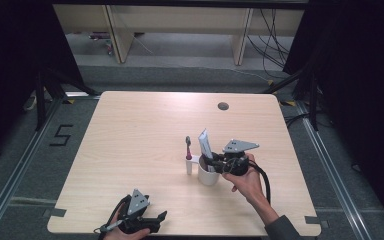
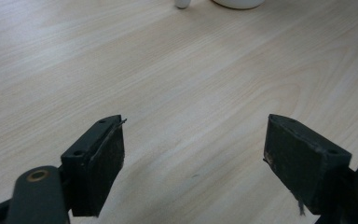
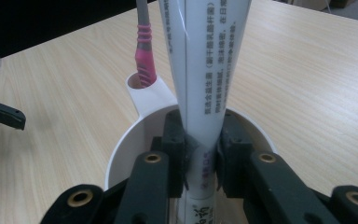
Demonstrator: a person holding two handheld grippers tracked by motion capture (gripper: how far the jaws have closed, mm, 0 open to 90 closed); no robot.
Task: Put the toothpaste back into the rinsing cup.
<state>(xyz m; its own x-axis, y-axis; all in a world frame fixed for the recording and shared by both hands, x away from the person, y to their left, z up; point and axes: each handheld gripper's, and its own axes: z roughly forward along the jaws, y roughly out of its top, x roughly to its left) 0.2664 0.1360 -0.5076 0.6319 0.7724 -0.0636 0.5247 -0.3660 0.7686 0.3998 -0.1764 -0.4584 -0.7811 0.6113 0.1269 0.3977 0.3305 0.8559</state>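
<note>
The right gripper (image 3: 200,154) reaches down into the white cup (image 3: 126,144), its jaws closed on the lower part of a white tube (image 3: 205,60) that stands nearly upright, its flat end well above the rim. Holding it low lets the tube be steered inside the cup; whether its cap already rests on the bottom is hidden by the jaws, so this could be either setting it in or lifting it out. The cup (image 1: 207,176) stands right of the table's (image 1: 140,125) middle, toward the near edge. A small side holder on the cup carries a toothbrush (image 3: 144,46) with a pink and grey handle, upright just beside the tube, so the gripper has little room on that side.

The left gripper (image 2: 193,161) sits at the near edge of the table, well apart from the cup, jaws spread wide with nothing between them, only bare wood below. It seems parked out of the way while the right hand (image 1: 250,182) works.
</note>
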